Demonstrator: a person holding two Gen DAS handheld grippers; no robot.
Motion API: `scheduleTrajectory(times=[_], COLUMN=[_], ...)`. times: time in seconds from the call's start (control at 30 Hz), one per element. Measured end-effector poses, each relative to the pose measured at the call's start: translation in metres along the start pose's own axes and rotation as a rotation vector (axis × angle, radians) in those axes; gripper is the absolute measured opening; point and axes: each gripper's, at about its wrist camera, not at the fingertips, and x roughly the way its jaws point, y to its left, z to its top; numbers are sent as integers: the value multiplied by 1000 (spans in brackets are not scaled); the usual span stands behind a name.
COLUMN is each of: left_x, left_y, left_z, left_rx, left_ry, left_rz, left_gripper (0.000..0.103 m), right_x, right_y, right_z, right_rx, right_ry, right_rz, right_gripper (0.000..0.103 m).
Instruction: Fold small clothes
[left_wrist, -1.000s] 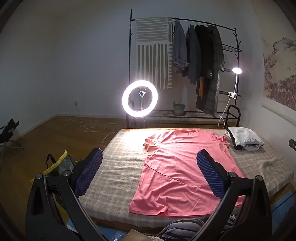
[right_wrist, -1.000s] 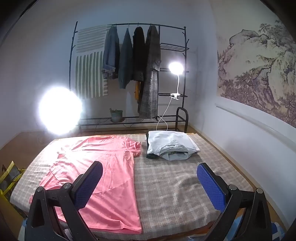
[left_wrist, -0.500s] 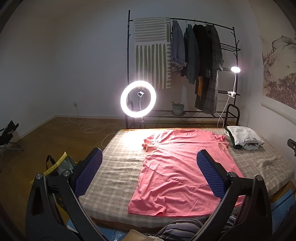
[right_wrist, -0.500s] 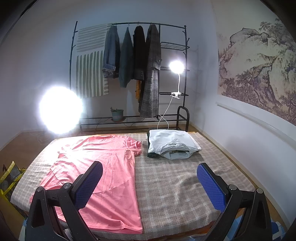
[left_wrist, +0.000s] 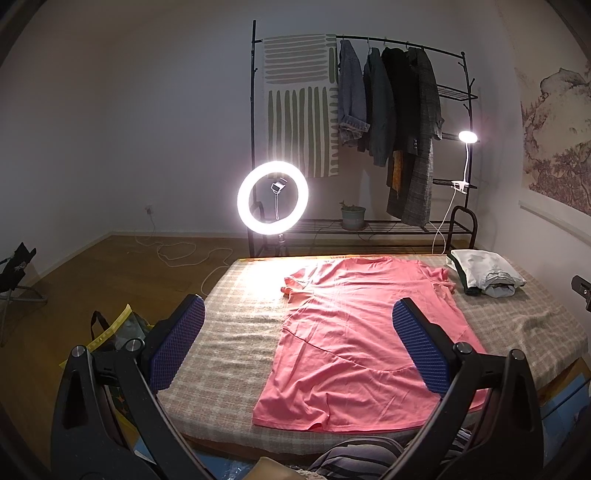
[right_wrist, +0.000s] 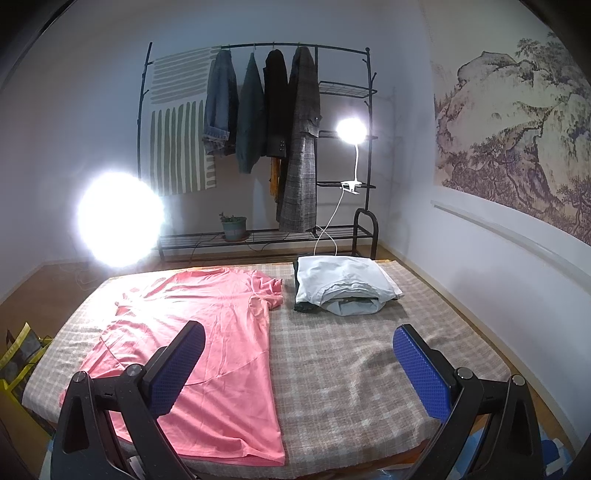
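A pink T-shirt (left_wrist: 354, 332) (right_wrist: 207, 328) lies spread flat on the plaid bed cover (left_wrist: 236, 332) (right_wrist: 354, 354), hem toward me and neck toward the far edge. My left gripper (left_wrist: 295, 343) hovers open above the near edge of the bed, with nothing between its blue pads (left_wrist: 419, 345). My right gripper (right_wrist: 299, 373) is open too and holds nothing; its left pad (right_wrist: 177, 369) stands over the shirt's right half. A stack of folded pale clothes (left_wrist: 487, 271) (right_wrist: 345, 284) rests at the far right corner, beside the shirt's right sleeve.
A glowing ring light (left_wrist: 272, 197) (right_wrist: 118, 219) stands behind the bed's far edge. A clothes rack (left_wrist: 369, 110) (right_wrist: 258, 110) with hanging coats and a clip lamp (left_wrist: 467, 137) (right_wrist: 351, 130) lines the back wall. A yellow-trimmed bag (left_wrist: 114, 328) sits on the floor at left. More clothes (left_wrist: 354, 458) lie below the near edge.
Both views have shifted slightly, as the grippers drift a little. The shirt and the folded stack lie as before, and both grippers stay open.
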Motion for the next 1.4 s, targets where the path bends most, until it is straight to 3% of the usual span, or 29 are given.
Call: scheduleTrajectory(times=[1.4], left_x=[-3], left_y=[-1], left_z=[0], left_rx=[-1], left_ry=[-4], left_rz=[2], left_gripper=[103], right_x=[0], right_y=[0], right_z=[-2], right_rx=[1], right_ry=[2], right_rz=[0], right_gripper=[103])
